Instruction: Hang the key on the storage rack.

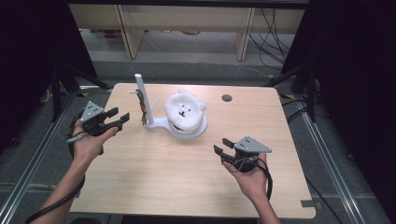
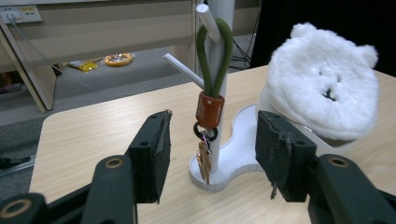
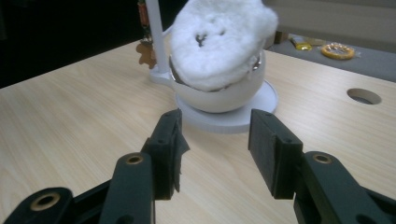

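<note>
My left gripper (image 2: 211, 154) and right gripper (image 3: 215, 154) both gape empty, so the keychain (image 2: 208, 107) hangs untouched beside the white plush bear (image 2: 327, 84).

2 black claws (image 1: 116, 118) (image 1: 225, 145), grey triangular plates, black cables

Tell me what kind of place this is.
Probably a lab or recording setup, not a home: a bare wooden table with a cable hole, black curtains on both sides, loose cables on the floor behind, and a wall power socket.
</note>
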Tool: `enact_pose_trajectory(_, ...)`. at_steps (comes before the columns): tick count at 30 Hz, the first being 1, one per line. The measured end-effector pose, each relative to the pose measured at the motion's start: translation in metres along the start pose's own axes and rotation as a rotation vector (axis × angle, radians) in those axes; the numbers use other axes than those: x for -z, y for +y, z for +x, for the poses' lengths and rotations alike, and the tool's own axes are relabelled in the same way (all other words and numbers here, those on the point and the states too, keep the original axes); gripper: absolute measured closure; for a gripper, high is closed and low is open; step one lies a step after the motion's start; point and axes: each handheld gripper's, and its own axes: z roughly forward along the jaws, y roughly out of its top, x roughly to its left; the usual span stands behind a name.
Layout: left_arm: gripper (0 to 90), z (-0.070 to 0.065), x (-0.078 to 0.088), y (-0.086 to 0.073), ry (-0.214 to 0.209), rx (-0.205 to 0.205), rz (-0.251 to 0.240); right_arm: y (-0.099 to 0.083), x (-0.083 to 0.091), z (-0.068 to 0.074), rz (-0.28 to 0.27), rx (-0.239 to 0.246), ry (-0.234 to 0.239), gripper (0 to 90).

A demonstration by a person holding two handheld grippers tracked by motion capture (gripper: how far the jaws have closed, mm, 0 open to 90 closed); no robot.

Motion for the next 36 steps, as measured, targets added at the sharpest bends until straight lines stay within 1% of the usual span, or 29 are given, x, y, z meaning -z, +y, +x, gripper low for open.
enact_pose_trajectory(2, 43.8, -0.003, 0.005, -0.003, 0.000, 0.000, -0.005, -0.004, 0.003, -0.007, 0.010, 0.012, -0.017, 54.2)
enact_pose_trajectory(5, 43.3, -0.006, 0.011, -0.010, 0.000, -0.007, -0.015, -0.008, 0.004, -0.009, 0.006, 0.001, -0.033, 53.7)
enact_pose_trajectory(6, 43.1, -0.007, 0.014, -0.012, 0.002, -0.011, -0.009, -0.009, 0.005, -0.011, 0.016, -0.004, -0.033, 53.6)
enact_pose_trajectory(7, 42.7, -0.008, 0.016, -0.014, 0.002, -0.010, -0.012, -0.011, 0.005, -0.014, 0.016, 0.003, -0.039, 53.4)
enact_pose_trajectory(9, 42.0, -0.009, 0.020, -0.018, 0.003, -0.010, -0.016, -0.014, 0.006, -0.015, 0.021, -0.015, -0.044, 53.2)
enact_pose_trajectory(11, 41.8, -0.010, 0.023, -0.022, 0.008, -0.006, -0.016, -0.017, 0.007, -0.018, 0.028, -0.012, -0.051, 53.1)
enact_pose_trajectory(13, 41.6, -0.011, 0.027, -0.027, 0.016, -0.016, -0.018, -0.021, 0.006, -0.021, 0.015, -0.023, -0.047, 52.8)
enact_pose_trajectory(14, 41.6, -0.012, 0.029, -0.029, 0.019, -0.016, -0.021, -0.022, 0.008, -0.019, 0.036, -0.062, -0.059, 52.8)
enact_pose_trajectory(15, 41.4, -0.013, 0.030, -0.032, 0.022, -0.017, -0.023, -0.024, 0.007, -0.021, 0.027, -0.042, -0.056, 52.6)
enact_pose_trajectory(16, 41.3, -0.014, 0.032, -0.036, 0.024, -0.021, -0.022, -0.025, 0.009, -0.024, 0.042, -0.036, -0.064, 52.6)
enact_pose_trajectory(17, 41.1, -0.015, 0.033, -0.039, 0.028, -0.026, -0.022, -0.027, 0.010, -0.023, 0.050, -0.064, -0.071, 52.5)
enact_pose_trajectory(18, 40.9, -0.016, 0.034, -0.044, 0.028, -0.034, -0.025, -0.028, 0.010, -0.027, 0.048, -0.044, -0.075, 52.3)
enact_pose_trajectory(19, 40.5, -0.017, 0.036, -0.048, 0.030, -0.034, -0.022, -0.033, 0.010, -0.029, 0.023, -0.053, -0.073, 52.1)
enact_pose_trajectory(20, 40.5, -0.017, 0.036, -0.052, 0.028, -0.030, -0.030, -0.033, 0.010, -0.029, 0.023, -0.053, -0.073, 52.1)
enact_pose_trajectory(21, 40.4, -0.018, 0.038, -0.055, 0.034, -0.030, -0.024, -0.034, 0.011, -0.027, 0.031, -0.092, -0.082, 52.0)
enact_pose_trajectory(22, 40.2, -0.018, 0.038, -0.060, 0.033, -0.024, -0.031, -0.035, 0.011, -0.030, 0.029, -0.070, -0.085, 51.8)
enact_pose_trajectory(23, 40.0, -0.018, 0.039, -0.063, 0.038, -0.020, -0.026, -0.037, 0.013, -0.031, 0.039, -0.079, -0.088, 51.7)
enact_pose_trajectory(24, 39.8, -0.019, 0.039, -0.067, 0.040, -0.017, -0.028, -0.039, 0.013, -0.031, 0.033, -0.088, -0.086, 51.6)
enact_pose_trajectory(25, 39.7, -0.019, 0.039, -0.072, 0.041, -0.014, -0.028, -0.040, 0.013, -0.033, 0.041, -0.076, -0.090, 51.5)
enact_pose_trajectory(26, 39.5, -0.020, 0.040, -0.075, 0.044, -0.015, -0.023, -0.042, 0.013, -0.034, 0.037, -0.086, -0.099, 51.3)
enact_pose_trajectory(27, 39.4, -0.020, 0.039, -0.079, 0.044, -0.016, -0.026, -0.044, 0.013, -0.035, 0.036, -0.083, -0.097, 51.3)
enact_pose_trajectory(28, 39.3, -0.021, 0.039, -0.082, 0.043, -0.013, -0.028, -0.045, 0.014, -0.035, 0.038, -0.099, -0.101, 51.1)
enact_pose_trajectory(29, 39.2, -0.021, 0.039, -0.086, 0.046, -0.013, -0.018, -0.047, 0.014, -0.033, 0.042, -0.130, -0.114, 51.1)
enact_pose_trajectory(30, 39.0, -0.021, 0.038, -0.089, 0.045, -0.005, -0.021, -0.050, 0.013, -0.038, 0.034, -0.089, -0.114, 50.9)
enact_pose_trajectory(31, 38.9, -0.021, 0.038, -0.092, 0.046, -0.005, -0.019, -0.051, 0.013, -0.036, 0.033, -0.120, -0.119, 50.8)
enact_pose_trajectory(32, 38.8, -0.021, 0.037, -0.095, 0.049, -0.006, -0.017, -0.053, 0.013, -0.037, 0.038, -0.119, -0.122, 50.8)
enact_pose_trajectory(33, 38.8, -0.021, 0.037, -0.099, 0.050, -0.004, -0.018, -0.055, 0.013, -0.036, 0.037, -0.138, -0.122, 50.7)
enact_pose_trajectory(34, 38.7, -0.022, 0.036, -0.102, 0.054, 0.000, -0.023, -0.057, 0.012, -0.037, 0.036, -0.134, -0.129, 50.6)
enact_pose_trajectory(36, 38.5, -0.022, 0.036, -0.107, 0.055, 0.006, -0.026, -0.060, 0.012, -0.040, 0.048, -0.123, -0.112, 50.5)
